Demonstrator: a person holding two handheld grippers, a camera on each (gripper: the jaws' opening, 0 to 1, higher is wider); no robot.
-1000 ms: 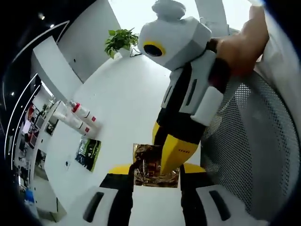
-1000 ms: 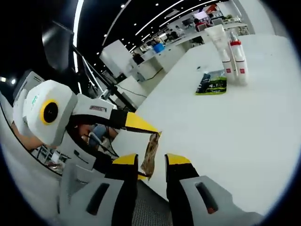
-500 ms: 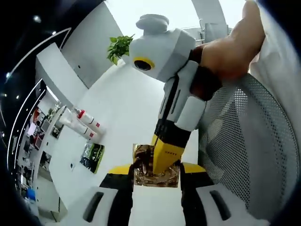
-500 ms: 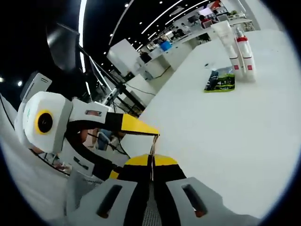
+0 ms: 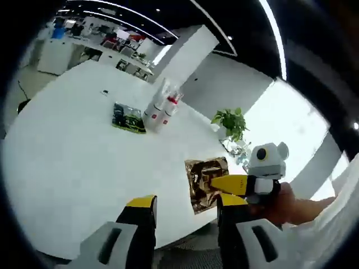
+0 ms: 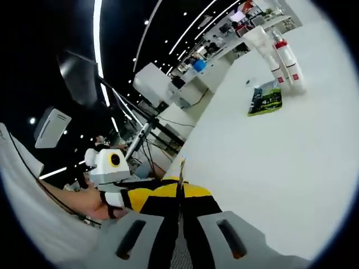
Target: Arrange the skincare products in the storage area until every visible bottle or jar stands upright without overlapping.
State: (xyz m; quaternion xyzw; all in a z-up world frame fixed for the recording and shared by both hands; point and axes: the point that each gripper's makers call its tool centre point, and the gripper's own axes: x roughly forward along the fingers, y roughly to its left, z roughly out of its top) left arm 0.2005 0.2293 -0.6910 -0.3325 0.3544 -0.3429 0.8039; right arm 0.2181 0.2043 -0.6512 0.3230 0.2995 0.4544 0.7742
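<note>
The gold sachet [image 5: 205, 184] was clamped edge-on in the right gripper [image 6: 180, 197], at five o'clock off the white surface [image 5: 78, 168], likely for placing. Left gripper [image 5: 185, 203] jaws stood apart, empty. Bottles [image 5: 160, 109] were standing upright at twelve o'clock.

Sachet [image 5: 204, 182]: crinkled glossy gold foil. Table [image 5: 73, 168]: smooth matt white. Bottles [image 5: 160, 110]: glossy white plastic.

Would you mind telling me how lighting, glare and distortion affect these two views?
Left gripper view: the bright window behind the plant is blown out, the white table edge bows strongly, and the gold sachet glints. Right gripper view: ceiling light strips curve across a dark ceiling, the table is evenly bright with hardly any shadows, and the bottles lean near the rim.
</note>
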